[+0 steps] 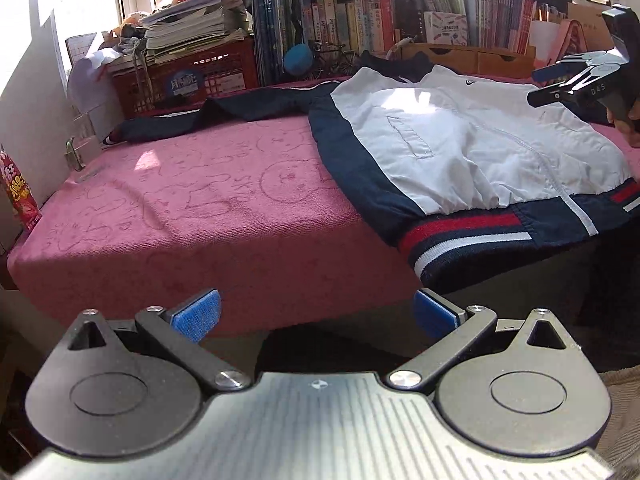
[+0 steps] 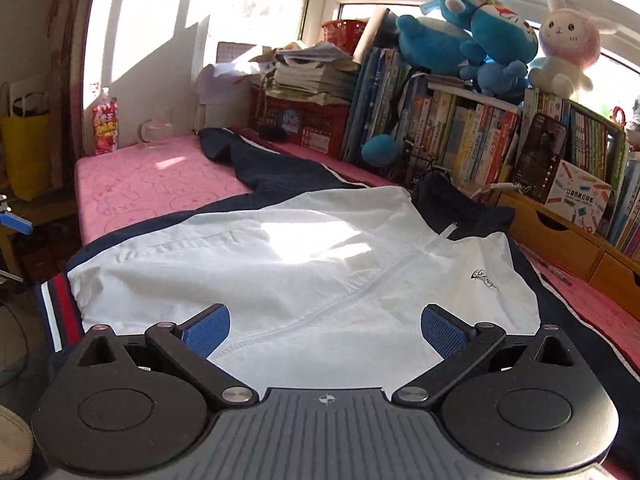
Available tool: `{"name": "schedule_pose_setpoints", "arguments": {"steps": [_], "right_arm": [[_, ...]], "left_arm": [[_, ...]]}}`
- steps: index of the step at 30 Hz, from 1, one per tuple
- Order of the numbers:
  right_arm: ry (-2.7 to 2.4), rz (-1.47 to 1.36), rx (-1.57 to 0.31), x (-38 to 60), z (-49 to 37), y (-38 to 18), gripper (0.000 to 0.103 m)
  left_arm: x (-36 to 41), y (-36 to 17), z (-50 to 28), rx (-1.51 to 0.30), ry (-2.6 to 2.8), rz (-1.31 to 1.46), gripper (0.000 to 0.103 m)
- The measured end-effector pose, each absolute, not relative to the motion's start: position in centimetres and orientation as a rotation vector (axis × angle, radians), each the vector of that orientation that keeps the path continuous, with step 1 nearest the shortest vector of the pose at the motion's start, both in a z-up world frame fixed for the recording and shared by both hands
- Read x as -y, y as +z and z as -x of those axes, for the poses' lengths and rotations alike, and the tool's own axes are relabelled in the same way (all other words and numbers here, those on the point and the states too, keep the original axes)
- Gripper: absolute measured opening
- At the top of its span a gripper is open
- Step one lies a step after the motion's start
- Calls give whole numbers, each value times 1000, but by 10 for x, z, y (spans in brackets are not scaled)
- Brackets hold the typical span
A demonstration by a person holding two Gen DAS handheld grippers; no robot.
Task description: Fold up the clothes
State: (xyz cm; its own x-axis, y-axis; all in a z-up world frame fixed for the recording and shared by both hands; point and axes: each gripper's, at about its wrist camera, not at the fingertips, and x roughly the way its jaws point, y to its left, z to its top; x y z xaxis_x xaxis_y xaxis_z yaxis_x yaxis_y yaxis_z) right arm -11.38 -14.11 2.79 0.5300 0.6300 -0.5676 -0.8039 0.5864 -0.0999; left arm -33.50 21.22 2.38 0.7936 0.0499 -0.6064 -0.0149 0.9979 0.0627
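A white and navy zip jacket [image 1: 460,148] with a red, white and navy striped hem lies face up on the pink towel-covered table [image 1: 208,208]. One navy sleeve [image 1: 224,114] stretches out to the left. My left gripper [image 1: 316,316] is open and empty, off the table's front edge, left of the hem. My right gripper [image 2: 326,332] is open and empty, hovering over the jacket's white front [image 2: 304,264]. The right gripper also shows at the far right in the left wrist view [image 1: 576,80].
Books [image 2: 472,128], a red crate [image 1: 188,76] with stacked papers, and wooden drawers [image 2: 560,236] line the table's back. Plush toys [image 2: 472,40] sit on the books. A red drink bottle [image 2: 106,124] stands at the table's far left corner.
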Motion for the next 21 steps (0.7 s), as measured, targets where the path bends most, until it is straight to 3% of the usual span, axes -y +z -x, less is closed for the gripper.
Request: {"name": "schedule_pose_setpoints", "arguments": {"steps": [5, 9, 14, 21], "right_arm": [[869, 326, -657, 115, 90, -13, 103], [849, 259, -718, 122, 88, -31, 103], [845, 201, -732, 148, 91, -26, 103], [620, -149, -689, 282, 71, -2, 103]], "left_arm": [[-231, 71, 305, -491, -11, 171, 103], [-198, 75, 242, -472, -74, 149, 103], [-153, 39, 177, -619, -48, 13, 103], [-187, 19, 167, -787, 98, 56, 103]]}}
